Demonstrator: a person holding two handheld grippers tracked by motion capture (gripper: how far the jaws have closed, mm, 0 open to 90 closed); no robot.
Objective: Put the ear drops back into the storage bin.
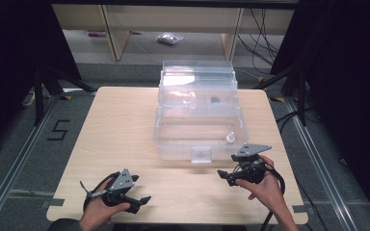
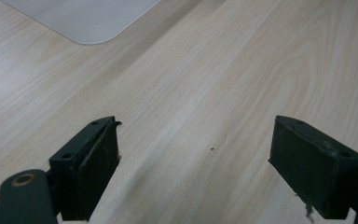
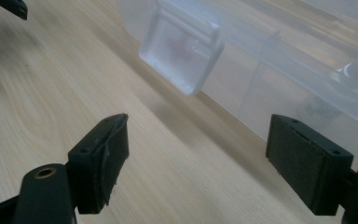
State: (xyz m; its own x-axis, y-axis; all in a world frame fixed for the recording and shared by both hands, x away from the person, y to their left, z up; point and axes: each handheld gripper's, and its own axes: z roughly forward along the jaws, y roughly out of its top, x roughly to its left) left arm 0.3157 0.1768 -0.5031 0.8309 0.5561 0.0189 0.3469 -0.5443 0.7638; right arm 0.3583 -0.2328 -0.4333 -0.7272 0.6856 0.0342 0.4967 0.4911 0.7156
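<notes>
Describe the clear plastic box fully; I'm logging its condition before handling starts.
The clear plastic box is see-through and rectangular with rounded corners. It stands open on the wooden table, its lid tilted up at the far side. A clear latch flap hangs at the middle of its front wall. Inside lie a small white-topped item near the right front corner and a small dark one farther back. Neither gripper touches it.

A clear plastic box (image 1: 200,130) stands on the far middle of the desk (image 1: 120,125), its lid open and tipped back. A square latch (image 1: 201,155) hangs at the middle of its near wall. Inside, by the near right corner, a small pale bottle (image 1: 231,138) stands upright.
</notes>
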